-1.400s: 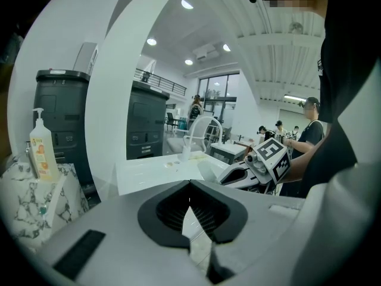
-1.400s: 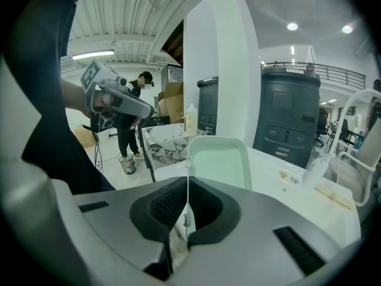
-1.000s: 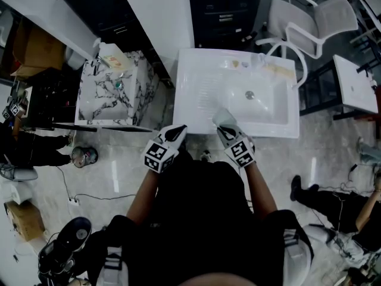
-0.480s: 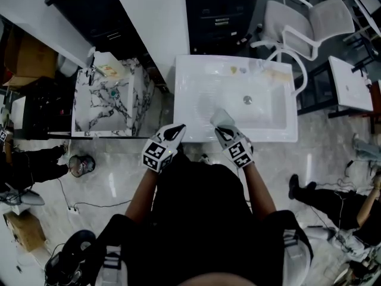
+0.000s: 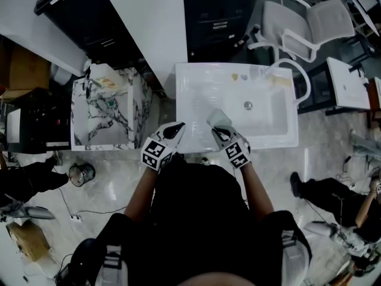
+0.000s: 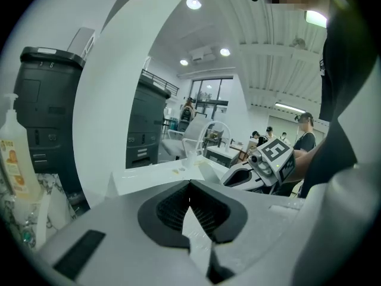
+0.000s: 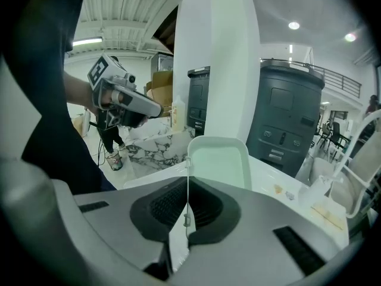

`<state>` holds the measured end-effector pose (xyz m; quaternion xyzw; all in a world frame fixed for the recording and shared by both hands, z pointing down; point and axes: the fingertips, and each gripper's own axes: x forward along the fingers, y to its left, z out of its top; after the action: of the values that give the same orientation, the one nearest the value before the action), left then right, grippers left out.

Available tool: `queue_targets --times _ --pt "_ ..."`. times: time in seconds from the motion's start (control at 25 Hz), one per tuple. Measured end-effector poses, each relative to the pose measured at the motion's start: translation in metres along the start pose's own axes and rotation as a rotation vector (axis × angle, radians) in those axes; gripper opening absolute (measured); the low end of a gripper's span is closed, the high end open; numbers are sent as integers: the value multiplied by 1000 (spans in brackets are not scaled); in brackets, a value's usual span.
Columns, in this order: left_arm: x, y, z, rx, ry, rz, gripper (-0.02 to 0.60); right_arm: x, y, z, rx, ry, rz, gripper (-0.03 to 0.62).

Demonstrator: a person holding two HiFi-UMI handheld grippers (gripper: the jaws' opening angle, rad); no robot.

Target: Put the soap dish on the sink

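Right hand-held gripper [image 7: 187,189]: clamped on the soap dish [image 7: 219,159] rim (only its own view showed the pinch).
Left hand-held gripper [image 6: 189,186]: closed, empty.
Sink [image 5: 196,94]: lay under the soap dish.

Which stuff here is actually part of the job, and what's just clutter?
Job:
- soap dish, held by its edge in the right claw
- sink

Lying about:
- marble cabinet
- bottle
- chair

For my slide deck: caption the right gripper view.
Right gripper, fingers shut on a pale green soap dish, holds it over the white sink.
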<state>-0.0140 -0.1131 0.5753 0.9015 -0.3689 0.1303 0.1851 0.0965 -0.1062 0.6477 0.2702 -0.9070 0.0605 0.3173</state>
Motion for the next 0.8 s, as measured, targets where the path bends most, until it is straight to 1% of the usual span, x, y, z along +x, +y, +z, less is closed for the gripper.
queue_targets --times 0.2,0.4,0.8 --pt "7 20 1 -14 8 -26 0 17 -9 10 -8 14 -11 -2" --pt "16 40 6 -4 15 -47 0 31 -17 16 -1 27 -26 -2" --pt "31 61 18 -10 34 -106 0 49 -30 22 13 62 -52 -2"
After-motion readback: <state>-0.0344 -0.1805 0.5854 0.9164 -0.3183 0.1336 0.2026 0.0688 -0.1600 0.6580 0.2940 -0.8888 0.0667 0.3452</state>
